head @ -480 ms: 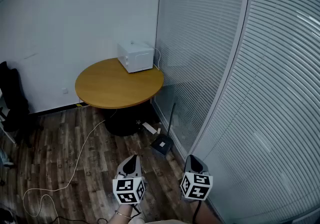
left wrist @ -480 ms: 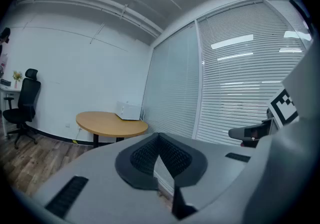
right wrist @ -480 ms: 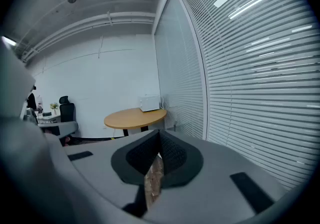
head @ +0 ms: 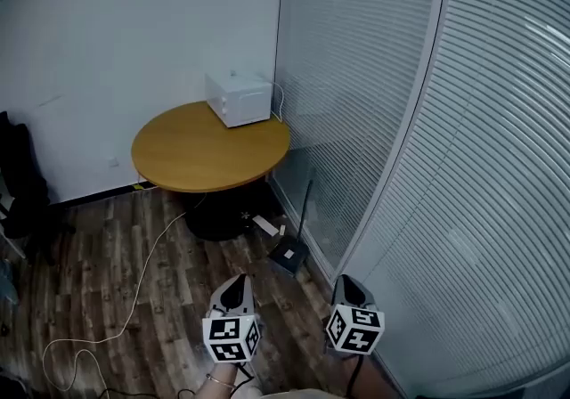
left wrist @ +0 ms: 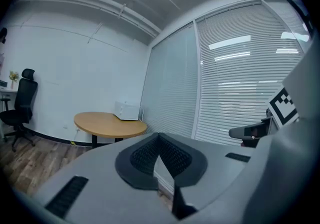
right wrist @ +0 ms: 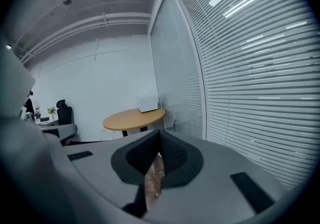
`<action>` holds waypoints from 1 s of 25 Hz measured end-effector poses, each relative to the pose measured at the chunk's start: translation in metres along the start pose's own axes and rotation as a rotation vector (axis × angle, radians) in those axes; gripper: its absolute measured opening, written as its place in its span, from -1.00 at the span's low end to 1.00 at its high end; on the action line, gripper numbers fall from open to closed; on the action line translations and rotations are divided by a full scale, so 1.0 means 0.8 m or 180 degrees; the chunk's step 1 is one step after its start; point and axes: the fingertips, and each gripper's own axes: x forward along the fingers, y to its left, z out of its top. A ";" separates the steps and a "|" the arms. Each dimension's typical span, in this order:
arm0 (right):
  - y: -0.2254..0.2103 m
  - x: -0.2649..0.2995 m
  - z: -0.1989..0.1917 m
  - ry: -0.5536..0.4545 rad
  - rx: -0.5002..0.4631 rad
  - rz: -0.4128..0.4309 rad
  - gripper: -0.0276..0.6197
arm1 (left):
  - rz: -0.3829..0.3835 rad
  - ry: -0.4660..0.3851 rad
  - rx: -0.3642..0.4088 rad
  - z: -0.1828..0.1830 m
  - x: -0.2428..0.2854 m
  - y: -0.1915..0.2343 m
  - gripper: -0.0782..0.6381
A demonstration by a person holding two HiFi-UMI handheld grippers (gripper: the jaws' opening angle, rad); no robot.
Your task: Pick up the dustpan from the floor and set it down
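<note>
The black dustpan (head: pixel 290 255) lies on the wood floor by the glass wall, and its long thin handle (head: pixel 306 201) leans up against the glass. Both grippers hang low at the bottom of the head view, nearer to me than the dustpan and apart from it. My left gripper (head: pixel 234 284) is shut with nothing in it, its jaw tips meeting in the left gripper view (left wrist: pixel 159 135). My right gripper (head: pixel 346 281) is also shut and empty (right wrist: pixel 159 132). The dustpan is hidden behind the jaws in both gripper views.
A round wooden table (head: pixel 209 150) with a white box-like appliance (head: pixel 239 99) stands beyond the dustpan. A white cable (head: pixel 147 272) trails over the floor and a power strip (head: pixel 264 226) lies near the table foot. Glass walls with blinds (head: pixel 383 121) close the right side. A black office chair (left wrist: pixel 20 103) stands far left.
</note>
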 end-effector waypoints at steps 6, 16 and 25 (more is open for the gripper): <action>0.029 0.006 -0.009 0.0006 0.0053 -0.0056 -0.82 | -0.0059 -0.0016 0.0041 -0.002 -0.009 0.029 -0.74; 0.061 0.026 -0.037 0.0147 0.0101 -0.0234 -0.82 | -0.0107 0.0122 -0.0019 -0.022 -0.003 0.080 -0.74; 0.063 0.082 -0.050 0.0244 0.0147 -0.0279 -0.82 | -0.0071 0.0201 -0.0028 -0.037 0.041 0.110 -0.74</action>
